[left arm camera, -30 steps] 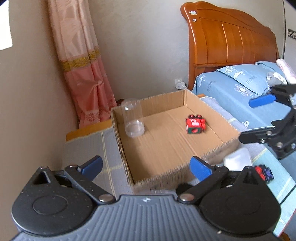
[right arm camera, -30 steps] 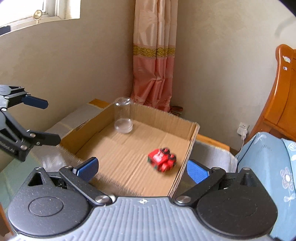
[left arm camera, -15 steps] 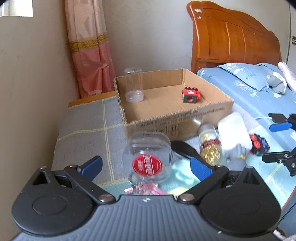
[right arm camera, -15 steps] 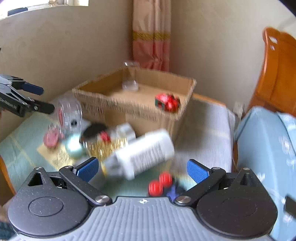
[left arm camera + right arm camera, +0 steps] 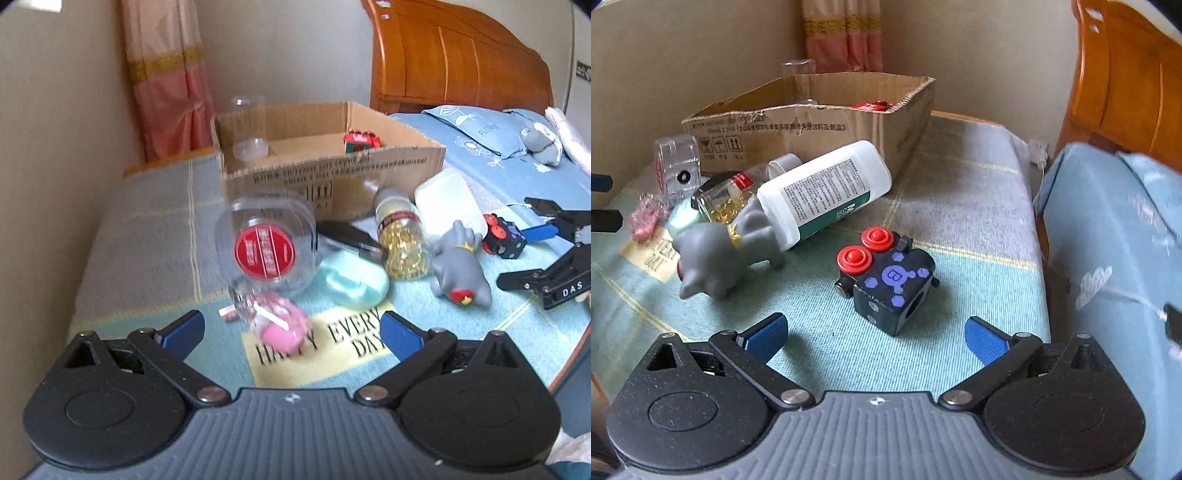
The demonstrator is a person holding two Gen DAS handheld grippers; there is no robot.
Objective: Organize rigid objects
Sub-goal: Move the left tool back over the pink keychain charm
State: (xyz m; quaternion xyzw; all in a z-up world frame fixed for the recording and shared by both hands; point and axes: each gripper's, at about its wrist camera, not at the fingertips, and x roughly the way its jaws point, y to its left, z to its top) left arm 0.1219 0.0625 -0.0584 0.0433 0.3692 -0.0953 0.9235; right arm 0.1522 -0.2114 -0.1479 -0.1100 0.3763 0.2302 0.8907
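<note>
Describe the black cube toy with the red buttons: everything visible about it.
The black cube toy looks like hard plastic. Two round red buttons sit on one upward-tilted face, purple dots and a circled "B" mark the next face, and a round hole opens on the side towards the camera. Small knobs stick out at its edges. It rests tilted on the teal cloth, clear of the grey animal figure and the white bottle, straight ahead of the open right gripper, which does not touch it.

Cardboard box (image 5: 812,122) far on the table (image 5: 960,192), bottle (image 5: 827,188) lying before it, toy cube (image 5: 890,280) nearer, cat figure (image 5: 720,254) left of it.
</note>
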